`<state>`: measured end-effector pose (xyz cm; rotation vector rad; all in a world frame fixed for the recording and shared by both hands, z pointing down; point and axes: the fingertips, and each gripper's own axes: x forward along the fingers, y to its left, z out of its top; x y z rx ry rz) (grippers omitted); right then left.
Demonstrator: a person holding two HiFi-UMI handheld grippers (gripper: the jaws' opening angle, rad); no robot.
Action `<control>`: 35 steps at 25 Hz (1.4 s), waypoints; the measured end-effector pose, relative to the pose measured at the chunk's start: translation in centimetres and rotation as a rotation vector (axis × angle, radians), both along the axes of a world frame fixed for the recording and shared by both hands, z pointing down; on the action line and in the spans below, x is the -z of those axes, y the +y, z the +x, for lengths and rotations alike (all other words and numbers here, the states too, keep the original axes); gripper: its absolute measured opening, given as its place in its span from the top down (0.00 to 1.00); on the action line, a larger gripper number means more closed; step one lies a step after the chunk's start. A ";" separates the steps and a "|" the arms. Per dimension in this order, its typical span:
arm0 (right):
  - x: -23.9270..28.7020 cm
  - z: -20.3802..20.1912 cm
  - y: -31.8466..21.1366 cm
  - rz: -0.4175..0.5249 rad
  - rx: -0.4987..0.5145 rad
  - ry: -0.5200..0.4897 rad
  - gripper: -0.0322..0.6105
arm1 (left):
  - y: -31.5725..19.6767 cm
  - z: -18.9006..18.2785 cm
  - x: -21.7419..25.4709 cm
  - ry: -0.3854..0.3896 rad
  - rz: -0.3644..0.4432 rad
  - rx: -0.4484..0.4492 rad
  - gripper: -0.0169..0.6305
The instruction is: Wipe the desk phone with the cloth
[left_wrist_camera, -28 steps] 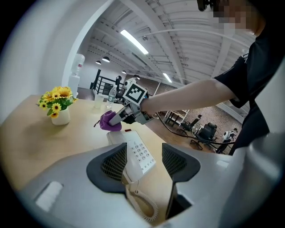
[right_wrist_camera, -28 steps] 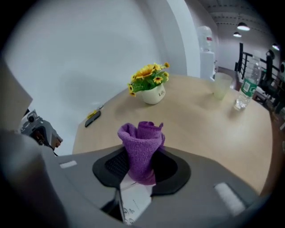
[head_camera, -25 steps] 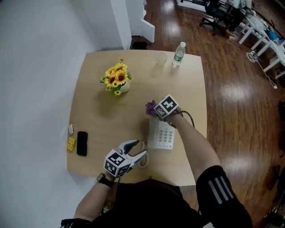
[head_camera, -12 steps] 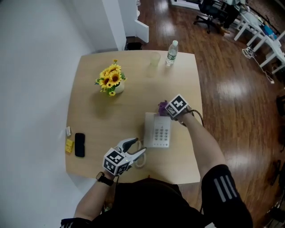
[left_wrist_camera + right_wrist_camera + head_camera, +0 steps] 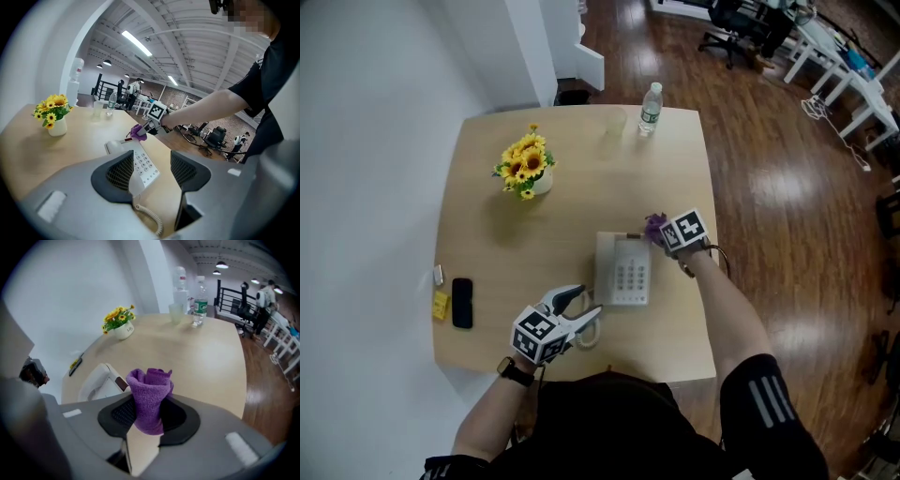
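**Purple cloth at far right corner of desk phone**

Table (image 5: 572, 202): pale wood-look top, smooth, rounded corners, over a dark glossy plank floor.

Desk phone (image 5: 623, 272): one, off-white plastic, oblong, lying flat near the person's edge of the table. It has a grid of small buttons, a handset along its left side, and a coiled cord (image 5: 589, 335) looping off the near end.

Cloth (image 5: 150, 397): one, purple, nubbly terry, bunched into a roll. The right gripper (image 5: 149, 416) has it pinched upright between dark mesh-faced pads. In the head view the cloth sits at the phone's far right corner; contact can't be confirmed.

Left gripper (image 5: 154, 171): jaws spread wide, gripping nothing, with the phone's near end and cord showing in the gap.

Also on the table, one of each:
- Sunflowers (image 5: 523, 167) in a round white pot, far left.
- Clear plastic water bottle (image 5: 650, 108) at the far edge.
- Translucent cup (image 5: 614, 124) just beside the bottle.
- Flat black mobile (image 5: 461, 303) at the left edge.
- Small yellow item (image 5: 441, 305) next to the mobile.
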<state>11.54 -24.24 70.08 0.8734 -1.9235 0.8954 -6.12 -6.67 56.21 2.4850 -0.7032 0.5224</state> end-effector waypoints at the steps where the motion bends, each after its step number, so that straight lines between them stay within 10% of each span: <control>1: -0.1 0.0 0.3 0.005 -0.043 -0.028 0.75 | 0.1 0.0 0.0 -0.001 0.000 -0.001 0.60; 7: -0.7 -0.2 3.7 0.002 -0.161 -0.154 0.75 | 0.3 0.6 0.0 -0.003 0.007 -0.010 0.60; 26: -5.1 -1.8 20.8 -0.077 0.057 -0.077 0.75 | 2.0 1.9 0.1 0.008 0.020 -0.031 0.60; 35: 1.5 -1.1 11.4 0.160 0.028 -0.091 0.74 | 1.4 1.2 0.2 0.013 0.019 -0.019 0.60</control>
